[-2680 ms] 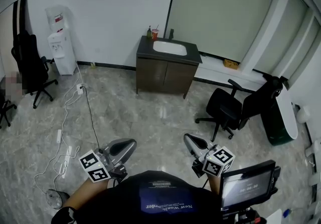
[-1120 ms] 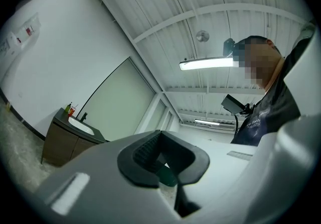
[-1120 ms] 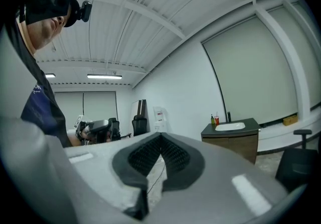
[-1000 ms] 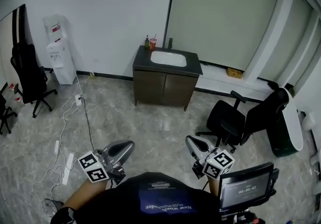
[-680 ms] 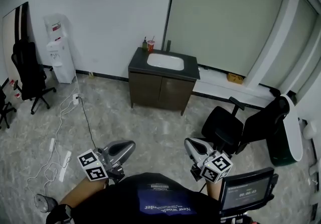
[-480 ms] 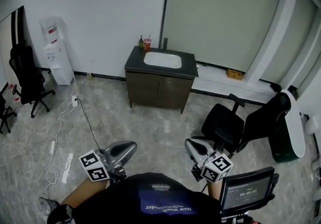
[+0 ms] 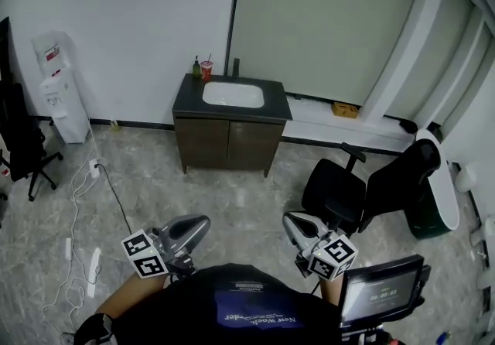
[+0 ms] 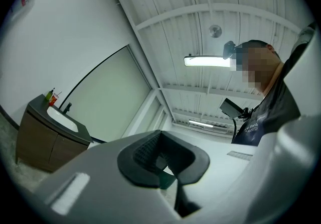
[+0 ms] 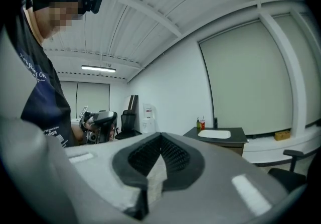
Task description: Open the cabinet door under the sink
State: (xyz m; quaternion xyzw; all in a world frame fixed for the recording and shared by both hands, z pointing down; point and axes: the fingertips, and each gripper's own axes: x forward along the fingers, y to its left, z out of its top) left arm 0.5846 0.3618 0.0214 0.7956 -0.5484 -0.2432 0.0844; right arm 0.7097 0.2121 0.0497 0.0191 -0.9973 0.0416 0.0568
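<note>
One sink cabinet with two doors, one basin, one bottle, one red cup, one water dispenser. Two black office chairs: far left, right. Two tools: left tool, right tool.

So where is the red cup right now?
In the head view, the red cup stands at the back left corner of the sink counter, between a small bottle and the faucet.

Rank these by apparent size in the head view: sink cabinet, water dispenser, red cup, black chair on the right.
1. black chair and sink cabinet, about alike; the chair is nearer the camera, so unranked.
2. water dispenser.
3. red cup, smallest.
</note>
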